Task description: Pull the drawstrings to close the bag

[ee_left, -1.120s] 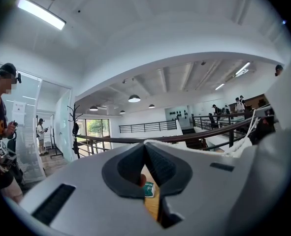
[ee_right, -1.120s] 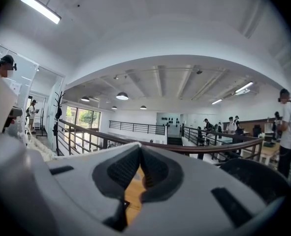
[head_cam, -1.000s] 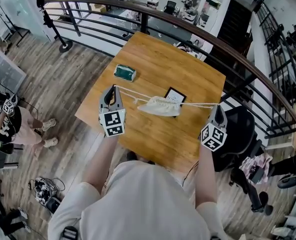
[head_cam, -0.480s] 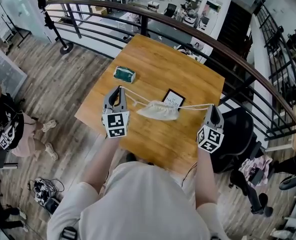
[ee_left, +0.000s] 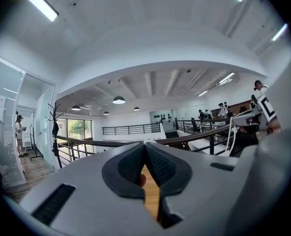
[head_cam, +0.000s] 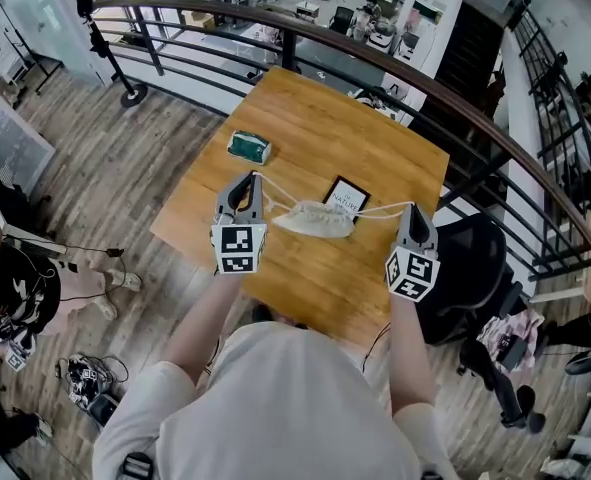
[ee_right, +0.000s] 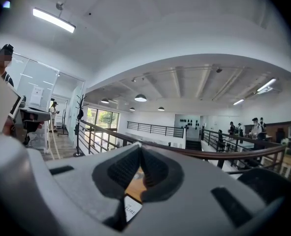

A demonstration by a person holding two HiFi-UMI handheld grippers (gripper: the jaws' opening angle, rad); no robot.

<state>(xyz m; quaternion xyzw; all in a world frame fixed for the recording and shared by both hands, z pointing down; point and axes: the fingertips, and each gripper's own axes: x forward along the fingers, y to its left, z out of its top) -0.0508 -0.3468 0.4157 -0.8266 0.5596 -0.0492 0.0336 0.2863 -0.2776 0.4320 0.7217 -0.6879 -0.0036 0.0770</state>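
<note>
A small white cloth bag (head_cam: 316,218), bunched at its mouth, hangs just above the wooden table (head_cam: 305,108) between my two grippers. One white drawstring (head_cam: 278,194) runs left to my left gripper (head_cam: 254,176), which is shut on its end. The other drawstring (head_cam: 380,210) runs right to my right gripper (head_cam: 412,208), also shut on its cord. In the left gripper view the jaws (ee_left: 146,144) are pressed together and point out over the railing. The right gripper view shows its jaws (ee_right: 139,147) closed too, with a stretch of cord (ee_right: 51,144) at the left.
A green pouch (head_cam: 248,147) lies at the table's left side. A black-framed card (head_cam: 347,194) lies under the bag. A dark railing (head_cam: 375,58) curves behind the table. A black chair (head_cam: 480,258) stands to the right, and a person (head_cam: 15,288) sits on the floor at left.
Both grippers have moved inward toward each other, and the strings are a little less taut. The bag stays between them. The person on the floor has shifted down-left.
</note>
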